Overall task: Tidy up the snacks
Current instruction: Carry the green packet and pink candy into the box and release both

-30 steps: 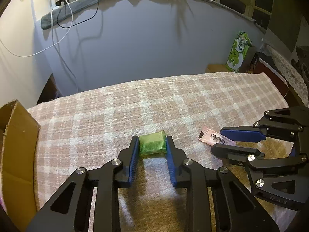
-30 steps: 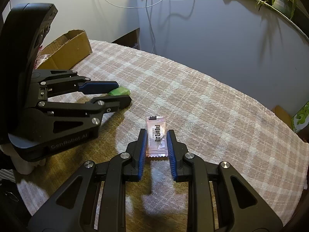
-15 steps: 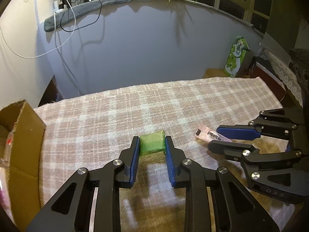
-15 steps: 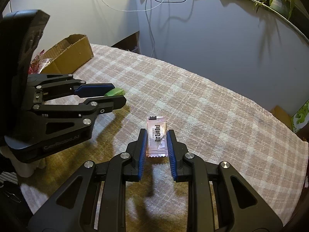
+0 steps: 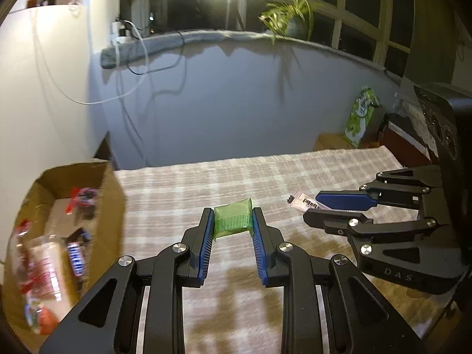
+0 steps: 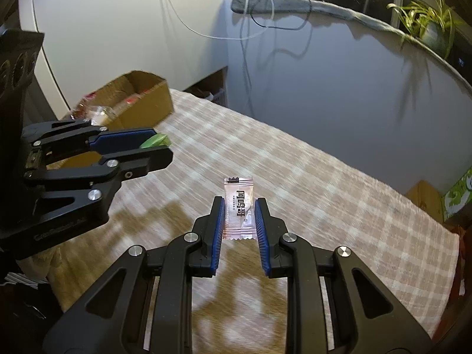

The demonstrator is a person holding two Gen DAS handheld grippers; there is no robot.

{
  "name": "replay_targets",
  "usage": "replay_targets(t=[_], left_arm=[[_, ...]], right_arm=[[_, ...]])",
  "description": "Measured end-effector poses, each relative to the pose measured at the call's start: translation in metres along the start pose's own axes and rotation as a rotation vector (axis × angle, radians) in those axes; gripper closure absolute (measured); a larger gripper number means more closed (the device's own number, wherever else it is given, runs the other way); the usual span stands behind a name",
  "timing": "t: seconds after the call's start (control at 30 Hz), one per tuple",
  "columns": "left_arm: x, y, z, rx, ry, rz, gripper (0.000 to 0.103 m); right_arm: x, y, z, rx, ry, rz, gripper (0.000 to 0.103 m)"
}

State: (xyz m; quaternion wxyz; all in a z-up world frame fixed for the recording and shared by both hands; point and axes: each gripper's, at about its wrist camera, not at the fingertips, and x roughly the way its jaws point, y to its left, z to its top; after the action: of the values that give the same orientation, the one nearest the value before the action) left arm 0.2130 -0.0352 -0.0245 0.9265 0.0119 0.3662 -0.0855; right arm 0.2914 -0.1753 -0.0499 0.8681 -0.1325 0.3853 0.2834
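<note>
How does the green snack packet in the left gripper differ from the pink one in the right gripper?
The green packet is translucent green with no visible print; the pink packet is pale pink with dark lettering. The green packet looks squat and wide, the pink packet tall and narrow. Shared: the left gripper and the right gripper each hold one above the checked cloth.

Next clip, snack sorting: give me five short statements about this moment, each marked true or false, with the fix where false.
1. The left gripper is shut on the green packet. True.
2. The right gripper is open and holds nothing. False: it is shut on the pale pink packet.
3. The cardboard box holds no snacks. False: several wrapped snacks already lie inside it.
4. The table wears a checked cloth. True.
5. The pale pink packet lies flat on the cloth. False: it is held above the cloth between the right gripper's blue pads.
</note>
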Motion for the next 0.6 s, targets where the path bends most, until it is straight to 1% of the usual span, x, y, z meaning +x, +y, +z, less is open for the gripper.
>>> replay_targets(t=[0.17,0.3,0.4,0.6], left_arm=[[-0.024,0.024,-0.006,-0.034,-0.027,0.033,0.079],[-0.043,0.050,-0.013,-0.081,-0.049,0.066,0.079],[-0.057,0.074,-0.021,-0.111,-0.067,0.112,0.079],[-0.073,0.120,-0.037,-0.174,-0.061,0.183,0.079]], right_arm=[[-0.002,0.027,0.021,-0.025,-0.026,0.023,0.081],[0.001,0.053,0.044,-0.041,-0.049,0.063,0.081],[0.008,0.078,0.062,-0.067,-0.063,0.096,0.081],[0.034,0.134,0.088,-0.136,-0.058,0.149,0.081]])
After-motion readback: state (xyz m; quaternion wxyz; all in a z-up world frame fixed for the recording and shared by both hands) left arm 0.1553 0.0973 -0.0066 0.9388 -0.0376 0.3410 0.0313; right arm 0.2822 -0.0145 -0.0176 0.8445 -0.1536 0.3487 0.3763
